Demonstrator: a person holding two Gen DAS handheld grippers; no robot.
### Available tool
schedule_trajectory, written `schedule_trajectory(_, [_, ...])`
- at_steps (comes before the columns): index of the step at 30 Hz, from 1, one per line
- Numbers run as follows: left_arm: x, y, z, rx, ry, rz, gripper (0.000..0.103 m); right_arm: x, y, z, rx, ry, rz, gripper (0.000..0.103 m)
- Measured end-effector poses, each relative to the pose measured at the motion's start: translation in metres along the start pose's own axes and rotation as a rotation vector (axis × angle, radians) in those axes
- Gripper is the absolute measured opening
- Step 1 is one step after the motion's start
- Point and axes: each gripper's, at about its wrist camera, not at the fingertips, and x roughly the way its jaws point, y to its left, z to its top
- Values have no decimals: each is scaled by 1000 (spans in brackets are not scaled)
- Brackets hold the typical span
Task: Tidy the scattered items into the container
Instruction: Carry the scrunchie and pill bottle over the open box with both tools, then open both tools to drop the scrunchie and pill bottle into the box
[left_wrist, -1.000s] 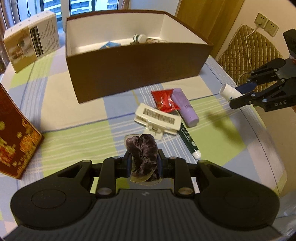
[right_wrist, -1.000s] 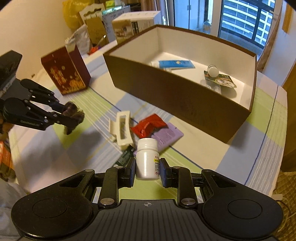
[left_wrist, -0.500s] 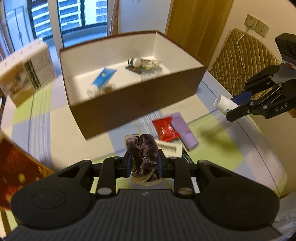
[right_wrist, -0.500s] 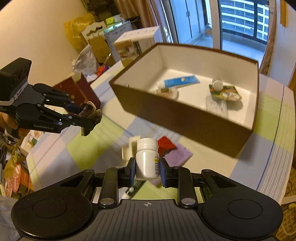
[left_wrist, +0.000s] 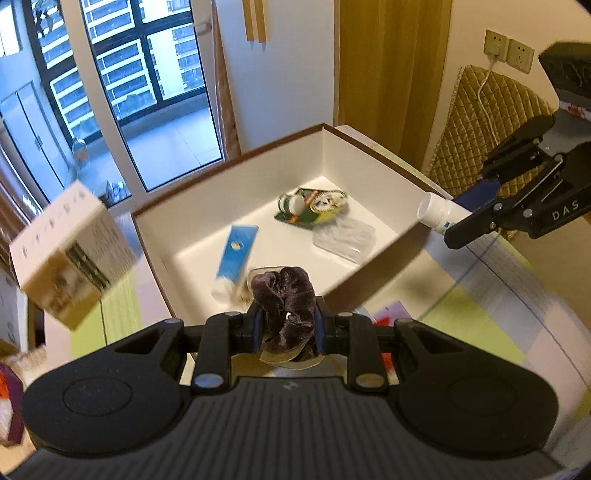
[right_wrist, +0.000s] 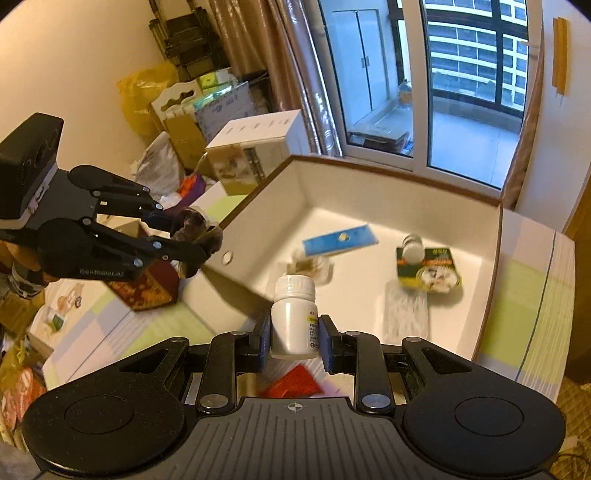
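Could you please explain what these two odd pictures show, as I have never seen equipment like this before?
There is no robot here: a person holds a pair of hand tongs in each hand, and each carries a wide-angle camera looking along its fingers. The black shape at the bottom of each picture is the tool itself.

The left camera's picture shows the left tongs shut on a purple scrunchie. The right camera's picture shows the right tongs shut on a white bottle. Each tool also appears from the side in the other's picture.

Both are near an open brown box on a checked tablecloth. Inside lie a blue tube, a green packet and a clear wrapper.
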Motion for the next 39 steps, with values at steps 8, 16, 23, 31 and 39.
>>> schedule_trajectory(8, [34, 20, 35, 12, 24, -5, 22, 40, -29, 32, 25, 43, -37, 29])
schedule_trajectory(16, [86, 33, 40, -23, 119, -65, 22, 85, -47, 35, 28, 148, -53, 29])
schedule_trajectory(23, [116, 40, 31, -34, 194, -110, 22, 113, -54, 30, 22, 230, -31, 29])
schedule_trajectory(31, [154, 38, 30, -56, 296, -175, 22, 142, -64, 23, 39, 308, -25, 29])
schedule_trajectory(39, [177, 25, 30, 0, 338, -184, 22, 155, -70, 19, 42, 353, -22, 29])
